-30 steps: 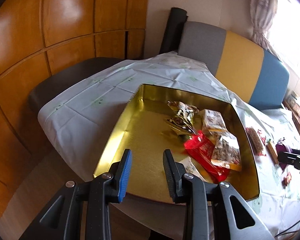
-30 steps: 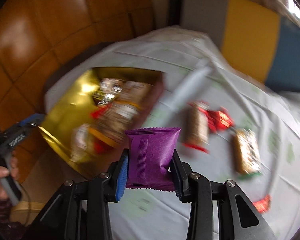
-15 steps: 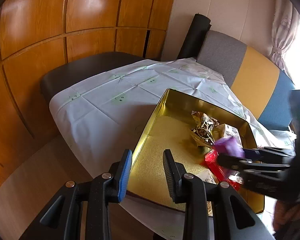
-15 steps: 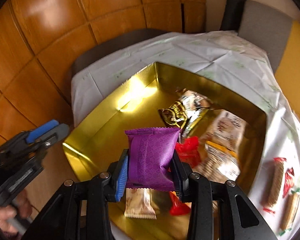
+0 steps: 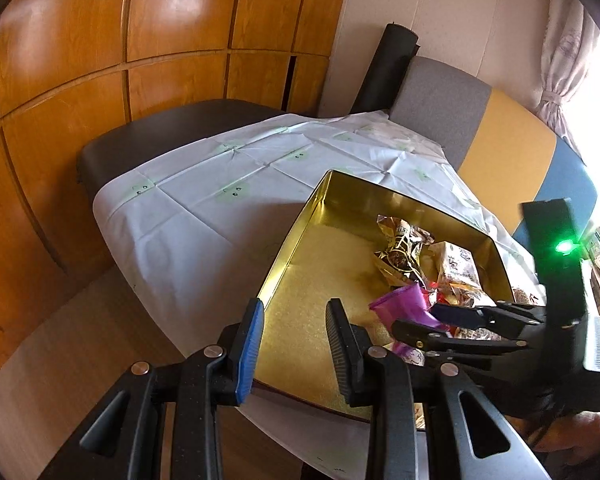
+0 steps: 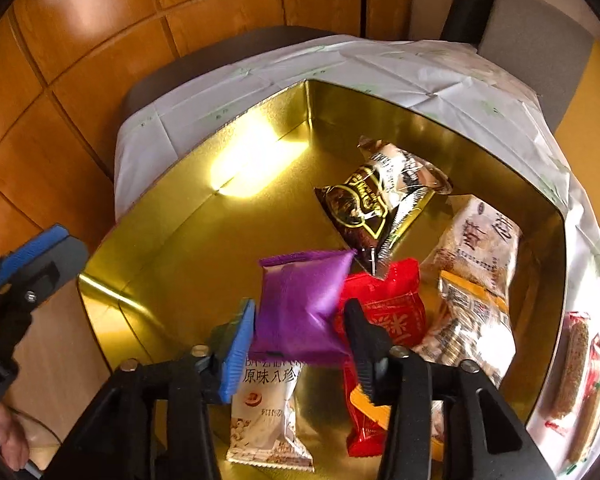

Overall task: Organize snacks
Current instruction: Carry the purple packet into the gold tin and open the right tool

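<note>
A gold tin (image 6: 188, 216) sits on the white tablecloth and holds several snack packets: a black-gold one (image 6: 364, 204), a red one (image 6: 384, 312), tan ones (image 6: 480, 248) and a white one (image 6: 268, 420). My right gripper (image 6: 300, 320) is over the tin with its fingers spread. A purple packet (image 6: 300, 304) sits tilted and blurred between them, slipping loose. It also shows in the left wrist view (image 5: 404, 306). My left gripper (image 5: 294, 344) is open and empty at the tin's (image 5: 328, 288) near edge.
Two wrapped bars (image 6: 576, 376) lie on the cloth right of the tin. A dark seat (image 5: 172, 128) and wood panelling (image 5: 100, 40) stand behind the table. A grey, yellow and blue backrest (image 5: 500, 140) is at the far side.
My right gripper came lower over the tin and its fingers spread; the purple packet has tilted and is coming free. My left gripper stayed open by the tin's edge.
</note>
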A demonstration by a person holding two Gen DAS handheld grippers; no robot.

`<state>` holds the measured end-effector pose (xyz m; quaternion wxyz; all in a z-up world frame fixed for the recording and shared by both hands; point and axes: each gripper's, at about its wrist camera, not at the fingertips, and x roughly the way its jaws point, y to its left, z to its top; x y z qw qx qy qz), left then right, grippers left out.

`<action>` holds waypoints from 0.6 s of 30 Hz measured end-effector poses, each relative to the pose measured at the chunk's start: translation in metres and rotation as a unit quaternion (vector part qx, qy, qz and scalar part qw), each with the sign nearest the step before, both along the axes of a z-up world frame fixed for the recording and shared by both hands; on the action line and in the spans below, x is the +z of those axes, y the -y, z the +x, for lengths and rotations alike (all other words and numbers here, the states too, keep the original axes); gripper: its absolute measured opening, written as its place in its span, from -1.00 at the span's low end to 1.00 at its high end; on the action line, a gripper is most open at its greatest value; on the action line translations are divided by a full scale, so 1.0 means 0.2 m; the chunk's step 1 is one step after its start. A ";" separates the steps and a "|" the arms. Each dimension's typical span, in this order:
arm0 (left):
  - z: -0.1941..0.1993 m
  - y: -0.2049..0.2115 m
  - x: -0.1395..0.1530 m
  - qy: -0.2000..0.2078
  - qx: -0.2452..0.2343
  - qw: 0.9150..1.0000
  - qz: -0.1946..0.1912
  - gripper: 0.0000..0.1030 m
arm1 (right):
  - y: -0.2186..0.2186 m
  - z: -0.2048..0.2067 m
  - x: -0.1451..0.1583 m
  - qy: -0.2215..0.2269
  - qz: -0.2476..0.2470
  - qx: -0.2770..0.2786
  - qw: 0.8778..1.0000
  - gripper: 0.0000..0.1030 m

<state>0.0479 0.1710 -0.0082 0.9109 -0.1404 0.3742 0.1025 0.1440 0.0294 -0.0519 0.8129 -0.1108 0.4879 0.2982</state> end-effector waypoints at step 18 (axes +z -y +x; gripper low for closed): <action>-0.02 0.11 0.04 0.013 -0.030 0.999 0.022 -0.38 | 0.53 -0.29 0.32 0.117 0.043 -0.078 0.989 0.18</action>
